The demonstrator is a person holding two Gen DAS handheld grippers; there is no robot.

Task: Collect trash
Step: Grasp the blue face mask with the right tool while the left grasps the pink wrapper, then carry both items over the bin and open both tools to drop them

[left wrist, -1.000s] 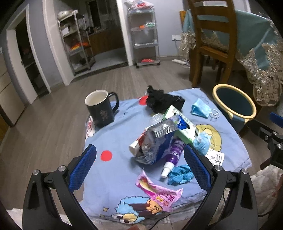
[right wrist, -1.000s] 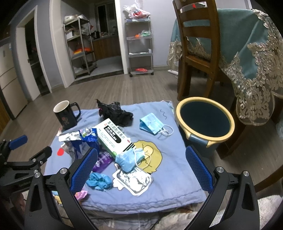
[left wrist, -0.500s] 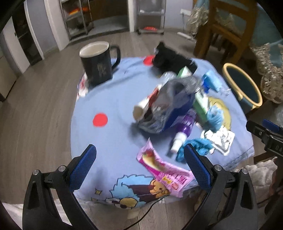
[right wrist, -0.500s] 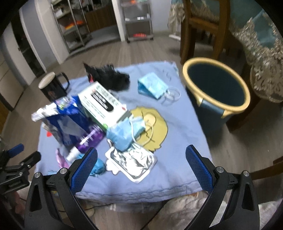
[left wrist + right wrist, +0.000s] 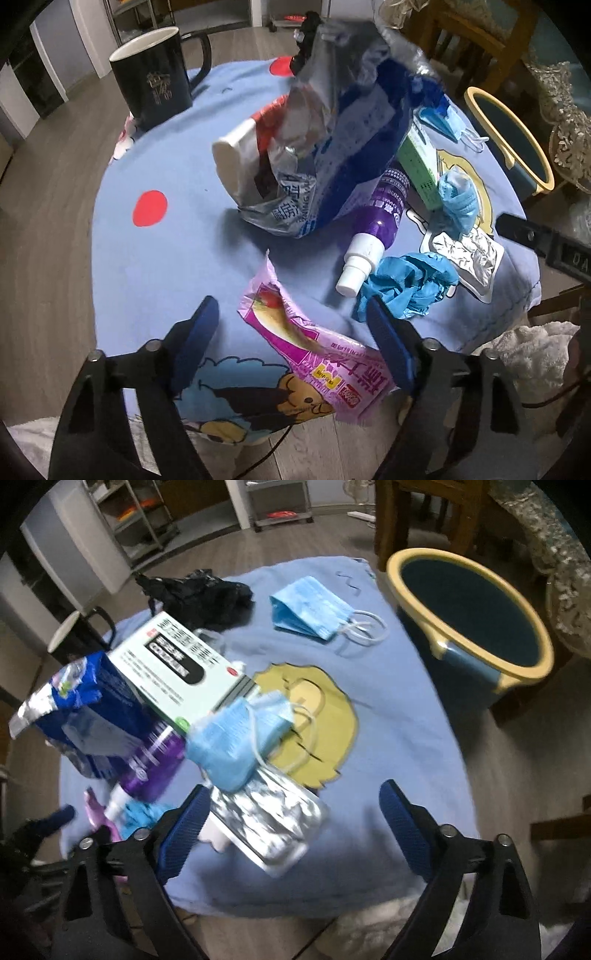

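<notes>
- Progress: judging by the layout, nothing is collected yet. All the trash is sitting on the desk (image 5: 399, 738) and the bin (image 5: 469, 602) interior is showing only dark blue, with no items visible inside.
- Bin as landmark: it is standing on the floor just off the desk edge, on the right gripper's side.
- Closest to the bin: a flat blue face mask (image 5: 314, 607). Farther from the bin: the black crumpled bag (image 5: 199, 594), then the black mug (image 5: 155, 79) on the far side, probably not trash.
- Mid-desk, well apart from the bin: white-green box (image 5: 177, 668), crumpled face mask (image 5: 240, 746) leaning on the box, blue-silver foil pouch (image 5: 332, 147), purple spray bottle (image 5: 380, 206) lying on its side.
- Farthest from the bin, near desk edge: silver foil packet (image 5: 266, 819), wadded blue glove (image 5: 406, 284), pink snack wrapper (image 5: 314, 350).
- left gripper (image 5: 291, 350): jaws spread wide, holding nothing, straddling the pink snack wrapper; this is looking like the first pick.
- right gripper (image 5: 295, 830): jaws wide, holding nothing, hovering over the silver foil packet, with one finger close beside it.
- Left to do: every item, roughly nine pieces, needs carrying to the bin.
</notes>
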